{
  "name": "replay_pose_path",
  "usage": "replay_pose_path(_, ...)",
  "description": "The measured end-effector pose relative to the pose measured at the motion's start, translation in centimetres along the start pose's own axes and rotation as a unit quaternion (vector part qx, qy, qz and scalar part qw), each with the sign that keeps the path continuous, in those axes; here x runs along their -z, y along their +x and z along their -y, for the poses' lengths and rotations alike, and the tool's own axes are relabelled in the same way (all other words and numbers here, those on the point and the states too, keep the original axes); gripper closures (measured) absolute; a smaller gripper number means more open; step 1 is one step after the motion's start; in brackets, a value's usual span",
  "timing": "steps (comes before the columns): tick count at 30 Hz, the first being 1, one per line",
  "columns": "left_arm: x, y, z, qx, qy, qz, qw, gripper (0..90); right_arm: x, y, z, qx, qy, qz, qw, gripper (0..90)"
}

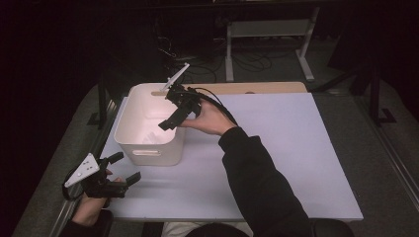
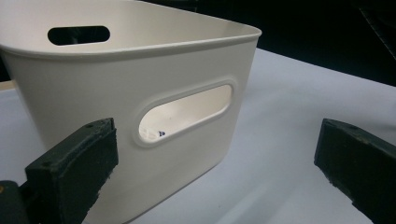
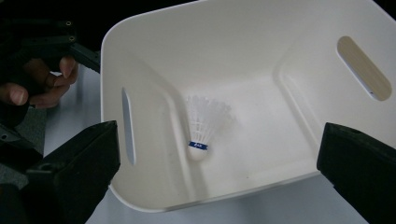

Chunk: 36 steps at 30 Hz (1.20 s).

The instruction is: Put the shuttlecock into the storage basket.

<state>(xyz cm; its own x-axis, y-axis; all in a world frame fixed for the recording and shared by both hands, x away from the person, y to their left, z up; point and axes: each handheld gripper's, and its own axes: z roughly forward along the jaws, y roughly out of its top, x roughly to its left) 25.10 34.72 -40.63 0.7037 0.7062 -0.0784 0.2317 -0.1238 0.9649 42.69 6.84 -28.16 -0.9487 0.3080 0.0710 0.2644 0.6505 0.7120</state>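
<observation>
A white plastic bin (image 1: pixel 148 154) with slot handles stands at the left of the table. In the right gripper view a white shuttlecock (image 3: pixel 205 123) with a blue band lies cork-down on the floor of the bin (image 3: pixel 243 51). My right gripper (image 1: pixel 170 118) hangs over the bin's right rim, tilted down into it, and its jaws (image 3: pixel 217 177) stand wide open with nothing between them. My left gripper (image 1: pixel 124 168) rests low near the table's front left corner, facing the bin's front wall (image 2: pixel 93 88). It (image 2: pixel 217 172) is open and empty, a little short of the bin.
The pale table top (image 1: pixel 281 148) stretches bare to the right of the bin. A wooden strip (image 1: pixel 257 88) lines its far edge. Beyond, on the dark floor, stand a white metal frame (image 1: pixel 269 29) and loose cables (image 1: pixel 207 64). The other hand (image 3: pixel 42 84) appears past the bin.
</observation>
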Motion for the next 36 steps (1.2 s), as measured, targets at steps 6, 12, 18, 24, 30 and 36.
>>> replay_pose_path(6,0.0,0.0,0.0,0.0,0.0,-0.001,1.0,0.0,0.9,0.0,0.4,0.0,-0.01,0.008,0.9999,0.0)
replay_pose_path(12,0.0,0.0,0.0,0.0,0.001,-0.002,1.0,0.0,1.6,-0.1,1.0,0.001,-0.015,0.014,0.9998,0.0)
replay_pose_path(18,0.0,0.0,0.0,-0.001,0.0,-0.002,1.0,0.0,2.3,-0.2,1.5,0.001,-0.021,0.022,0.9995,0.0)
replay_pose_path(24,0.0,0.0,0.0,0.0,0.001,-0.002,1.0,0.0,3.0,-0.3,2.1,-0.001,-0.025,0.035,0.9991,0.0)
replay_pose_path(30,0.0,0.0,0.0,0.0,0.001,-0.003,1.0,0.0,3.8,-0.6,2.8,-0.006,-0.03,0.041,0.9987,0.0)
replay_pose_path(36,0.0,0.0,0.0,0.0,0.001,-0.003,1.0,0.0,4.6,-0.9,3.6,-0.014,-0.033,0.042,0.9985,0.0)
